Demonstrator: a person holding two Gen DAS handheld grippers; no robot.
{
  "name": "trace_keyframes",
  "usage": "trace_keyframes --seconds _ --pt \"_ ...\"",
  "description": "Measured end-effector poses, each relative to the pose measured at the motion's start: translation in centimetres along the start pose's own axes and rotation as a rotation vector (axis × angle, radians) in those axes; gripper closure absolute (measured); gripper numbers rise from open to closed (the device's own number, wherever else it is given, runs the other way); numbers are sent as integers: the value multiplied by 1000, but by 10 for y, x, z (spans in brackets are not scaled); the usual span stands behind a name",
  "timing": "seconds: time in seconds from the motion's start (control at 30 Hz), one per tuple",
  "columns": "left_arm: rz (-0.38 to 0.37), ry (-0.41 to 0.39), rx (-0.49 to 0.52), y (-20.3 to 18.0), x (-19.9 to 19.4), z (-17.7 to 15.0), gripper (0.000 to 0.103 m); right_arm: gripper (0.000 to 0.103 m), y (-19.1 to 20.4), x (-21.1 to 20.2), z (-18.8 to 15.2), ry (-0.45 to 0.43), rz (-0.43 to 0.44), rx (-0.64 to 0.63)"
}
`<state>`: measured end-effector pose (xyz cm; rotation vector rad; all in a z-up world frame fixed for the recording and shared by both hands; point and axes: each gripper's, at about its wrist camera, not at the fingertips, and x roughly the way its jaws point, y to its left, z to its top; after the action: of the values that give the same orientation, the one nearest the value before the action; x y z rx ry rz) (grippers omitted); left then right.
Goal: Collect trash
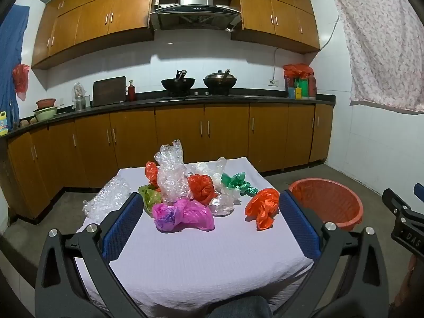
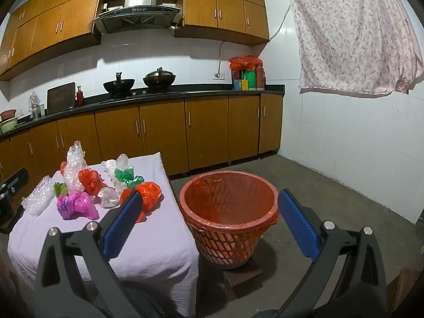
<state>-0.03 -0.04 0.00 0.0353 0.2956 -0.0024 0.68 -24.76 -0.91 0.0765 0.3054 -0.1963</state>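
Note:
Crumpled plastic bags lie on a small table with a white cloth [image 1: 201,259]: a pink one [image 1: 182,214], an orange one [image 1: 263,206], a red one [image 1: 201,186], a green one [image 1: 237,181] and clear bubble wrap [image 1: 172,172]. An orange bin [image 2: 229,212] with a red liner stands on the floor right of the table, and shows in the left wrist view [image 1: 328,201]. My left gripper [image 1: 210,212] is open and empty, above the table's near half. My right gripper [image 2: 209,213] is open and empty, in front of the bin.
Brown kitchen cabinets [image 2: 164,129] and a dark counter with two woks [image 1: 198,82] run along the far wall. A floral cloth [image 2: 352,34] hangs on the right wall. The bin stands on a dark block [image 2: 242,271]. Concrete floor [image 2: 331,193] lies to the right.

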Motion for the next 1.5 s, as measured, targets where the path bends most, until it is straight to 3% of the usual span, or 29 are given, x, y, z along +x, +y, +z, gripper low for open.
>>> trace_keyframes --seconds 1.5 --pt "-2 10 -7 0 0 0 2 4 -1 2 -2 5 1 5"
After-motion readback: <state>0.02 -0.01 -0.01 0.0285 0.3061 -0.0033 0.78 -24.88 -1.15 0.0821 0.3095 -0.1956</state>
